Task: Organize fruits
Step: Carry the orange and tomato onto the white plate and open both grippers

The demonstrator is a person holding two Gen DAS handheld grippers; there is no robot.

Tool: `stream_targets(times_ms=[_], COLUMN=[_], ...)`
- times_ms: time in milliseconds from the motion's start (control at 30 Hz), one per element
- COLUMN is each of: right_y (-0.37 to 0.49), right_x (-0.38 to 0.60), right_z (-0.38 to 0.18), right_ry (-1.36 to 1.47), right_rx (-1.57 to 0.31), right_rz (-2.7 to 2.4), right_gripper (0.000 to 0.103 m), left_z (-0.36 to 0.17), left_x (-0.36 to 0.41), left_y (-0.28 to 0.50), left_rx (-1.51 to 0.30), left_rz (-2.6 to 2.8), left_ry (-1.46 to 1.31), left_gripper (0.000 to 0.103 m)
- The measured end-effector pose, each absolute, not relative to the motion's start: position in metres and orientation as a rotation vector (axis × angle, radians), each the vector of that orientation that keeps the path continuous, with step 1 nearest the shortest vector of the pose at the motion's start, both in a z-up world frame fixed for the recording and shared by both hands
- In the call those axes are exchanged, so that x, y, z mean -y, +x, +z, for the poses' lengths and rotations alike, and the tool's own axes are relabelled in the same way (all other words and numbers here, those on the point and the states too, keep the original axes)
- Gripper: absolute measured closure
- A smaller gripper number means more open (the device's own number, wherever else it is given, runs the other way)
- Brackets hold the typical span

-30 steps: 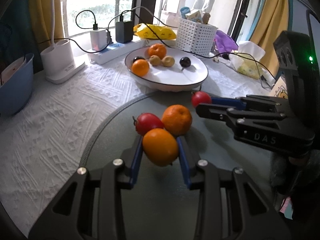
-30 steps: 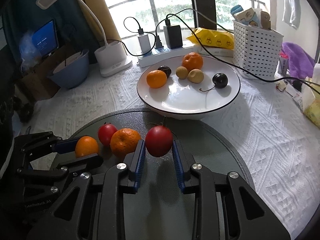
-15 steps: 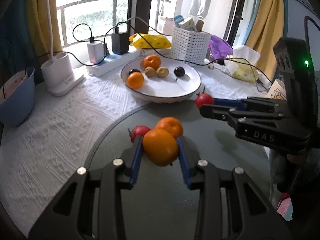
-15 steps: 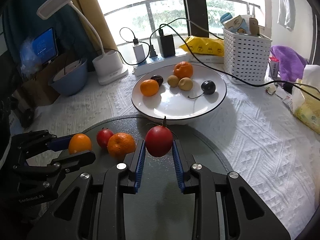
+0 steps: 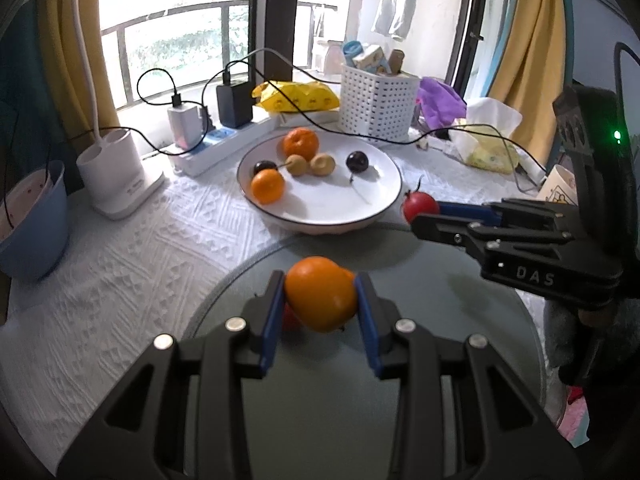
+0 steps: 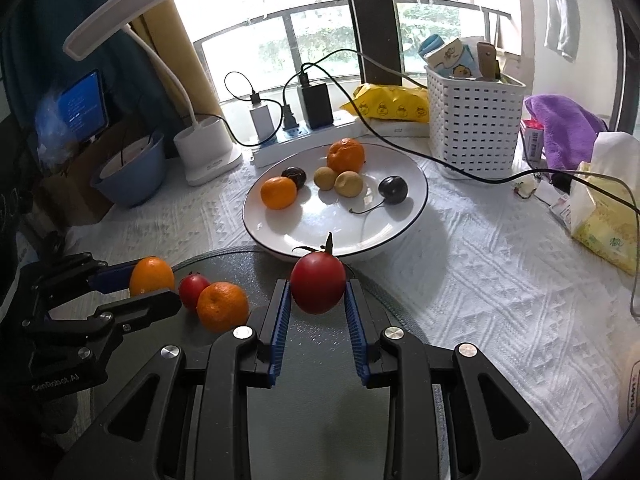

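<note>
My left gripper [image 5: 320, 296] is shut on an orange [image 5: 321, 294] and holds it above the round grey mat [image 5: 420, 280]. My right gripper [image 6: 318, 292] is shut on a red tomato [image 6: 318, 287] near the front rim of the white plate [image 6: 384, 236]. The plate holds two oranges, two small yellow-brown fruits and two dark plums. A second orange [image 6: 222, 306] and a second red tomato [image 6: 192, 286] lie on the mat [image 6: 320, 344], mostly hidden behind the held orange in the left wrist view. Each gripper shows in the other's view, the left [image 6: 154, 280] and the right [image 5: 418, 210].
Behind the plate stand a power strip [image 6: 304, 140] with chargers and cables, a white lattice basket [image 6: 472, 120], a yellow packet [image 6: 388, 106] and a white desk lamp [image 6: 208, 148]. A blue bowl [image 6: 128, 172] stands at the left, tissues [image 6: 604, 216] at the right.
Both grippers have lifted with their fruit and pulled back a little from the plate. The orange now covers the fruits left on the mat in the left wrist view.
</note>
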State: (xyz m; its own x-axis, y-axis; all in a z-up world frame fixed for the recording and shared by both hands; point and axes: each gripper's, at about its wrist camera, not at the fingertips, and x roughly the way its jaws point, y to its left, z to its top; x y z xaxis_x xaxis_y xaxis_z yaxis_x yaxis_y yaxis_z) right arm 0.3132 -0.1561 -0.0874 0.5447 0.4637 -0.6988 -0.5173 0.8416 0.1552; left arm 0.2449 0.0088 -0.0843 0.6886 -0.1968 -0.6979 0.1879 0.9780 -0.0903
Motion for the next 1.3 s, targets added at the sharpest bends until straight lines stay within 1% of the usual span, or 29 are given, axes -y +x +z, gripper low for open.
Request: stream_targets(times_ms=[633, 1300], right_y=[0.341, 0.372], right_x=[0.161, 0.154], right_z=[-0.085, -0.094], right_ry=[-0.067, -0.069], right_rx=[-0.795, -0.811], right_rz=[0.577, 0.574], right_gripper=[0.073, 0.073], left_z=[-0.08, -0.086], left_x=[-0.002, 0.002], left_y=[0.282, 0.328], left_rx=[-0.766, -0.778], left_rz=[-0.229, -0.242], left_ry=[0.023, 0.036], left_gripper=[0.067, 0.067])
